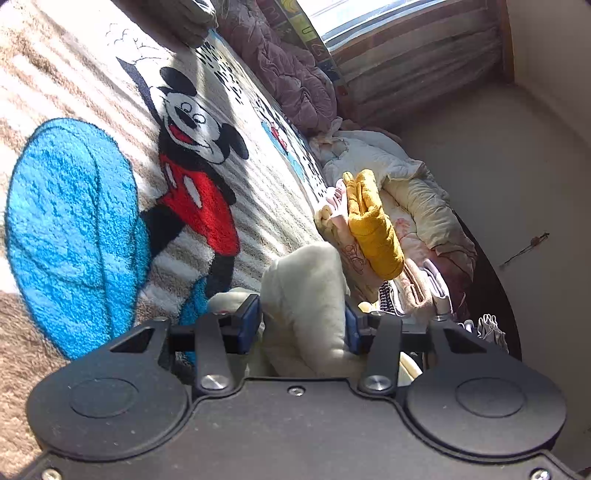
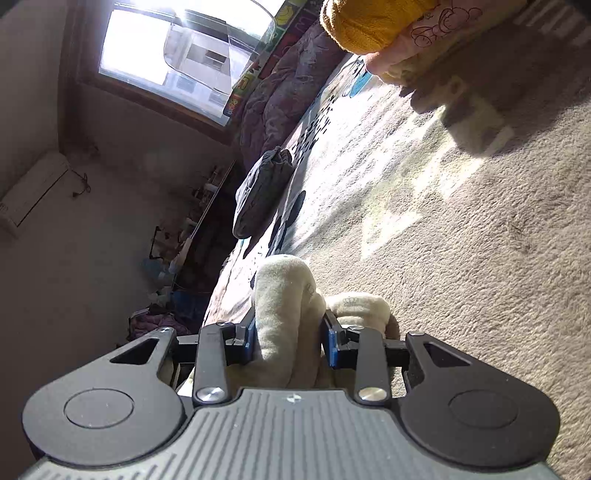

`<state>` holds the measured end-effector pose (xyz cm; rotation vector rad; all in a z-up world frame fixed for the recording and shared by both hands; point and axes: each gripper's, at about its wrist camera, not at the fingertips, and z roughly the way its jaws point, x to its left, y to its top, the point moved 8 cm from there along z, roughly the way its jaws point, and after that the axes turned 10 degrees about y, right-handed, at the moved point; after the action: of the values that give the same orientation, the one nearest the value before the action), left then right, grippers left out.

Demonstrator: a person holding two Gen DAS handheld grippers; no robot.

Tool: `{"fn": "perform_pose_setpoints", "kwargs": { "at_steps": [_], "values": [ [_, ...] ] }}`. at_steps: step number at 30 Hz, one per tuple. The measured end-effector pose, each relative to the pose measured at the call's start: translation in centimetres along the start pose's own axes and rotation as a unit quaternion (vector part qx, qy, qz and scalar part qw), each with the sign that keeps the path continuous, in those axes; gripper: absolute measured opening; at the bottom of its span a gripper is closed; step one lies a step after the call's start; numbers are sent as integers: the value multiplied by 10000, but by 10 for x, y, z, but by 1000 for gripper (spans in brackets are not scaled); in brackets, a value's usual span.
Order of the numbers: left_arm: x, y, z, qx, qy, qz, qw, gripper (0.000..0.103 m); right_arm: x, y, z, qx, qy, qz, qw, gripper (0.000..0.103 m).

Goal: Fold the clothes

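Observation:
My left gripper [image 1: 303,325] is shut on a thick bunch of a cream fleece garment [image 1: 306,288], held just above a Mickey Mouse blanket [image 1: 192,147]. My right gripper [image 2: 290,336] is shut on another bunch of the same cream garment [image 2: 284,306], over a beige fleece blanket [image 2: 480,258]. A folded mustard-yellow garment [image 1: 373,225] lies on a stack of folded pale clothes [image 1: 347,251] just beyond the left gripper; it also shows at the top of the right wrist view [image 2: 369,22].
A dark folded garment [image 2: 262,192] lies on the bed further off. A purple quilt [image 1: 288,70] is bunched under the window [image 2: 177,48]. A cream quilt [image 1: 406,177] and more clothes [image 1: 424,291] lie by the wall. Cluttered shelves [image 2: 184,236] stand beside the bed.

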<state>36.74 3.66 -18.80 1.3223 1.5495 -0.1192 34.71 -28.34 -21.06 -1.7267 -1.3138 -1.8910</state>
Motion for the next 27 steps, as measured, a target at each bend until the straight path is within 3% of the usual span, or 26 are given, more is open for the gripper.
{"fn": "perform_pose_setpoints", "kwargs": {
  "at_steps": [3, 5, 6, 8, 11, 13, 14, 15, 18, 20, 24, 27],
  "values": [
    [-6, 1, -5, -221, 195, 280, 9992, 53, 17, -3, -6, -329, -218, -578, 9975, 43],
    [-10, 2, -9, -369, 325, 466, 9977, 54, 37, -3, -15, -604, -633, -1267, 9881, 55],
    [-12, 2, -11, -442, 390, 560, 9967, 54, 49, -4, -20, -732, -919, -1705, 9783, 55],
    [-16, 3, -14, -589, 519, 745, 9941, 53, 85, -10, -34, -1043, -1409, -2907, 9406, 55],
    [-23, 4, -20, -809, 712, 1023, 9889, 53, 133, -39, -31, -902, -1199, -4282, 8912, 55],
    [-27, 5, -24, -955, 841, 1207, 9845, 65, 129, -57, -6, -176, -1401, -4622, 8755, 59],
    [-29, 6, -26, -1027, 905, 1299, 9820, 66, 127, -67, 6, 188, -1499, -4779, 8653, 58],
    [-40, 7, -40, -1330, 1037, 1541, 9736, 66, 125, -76, 18, 552, -1593, -4928, 8536, 58],
    [-75, -4, -87, -2009, 917, 2030, 9540, 66, 126, -74, 14, 415, -1578, -4658, 8697, 58],
    [-96, -20, -99, -2072, 725, 2474, 9437, 66, 133, -74, 7, 233, -1575, -4590, 8740, 58],
    [-112, -59, -62, -1549, 1100, 3649, 9115, 66, 142, -87, 4, 120, -1495, -4927, 8572, 61],
    [-99, -63, -34, -1395, 1330, 3963, 8977, 65, 138, -89, 8, 53, -1618, -5084, 8458, 66]
  ]
}}
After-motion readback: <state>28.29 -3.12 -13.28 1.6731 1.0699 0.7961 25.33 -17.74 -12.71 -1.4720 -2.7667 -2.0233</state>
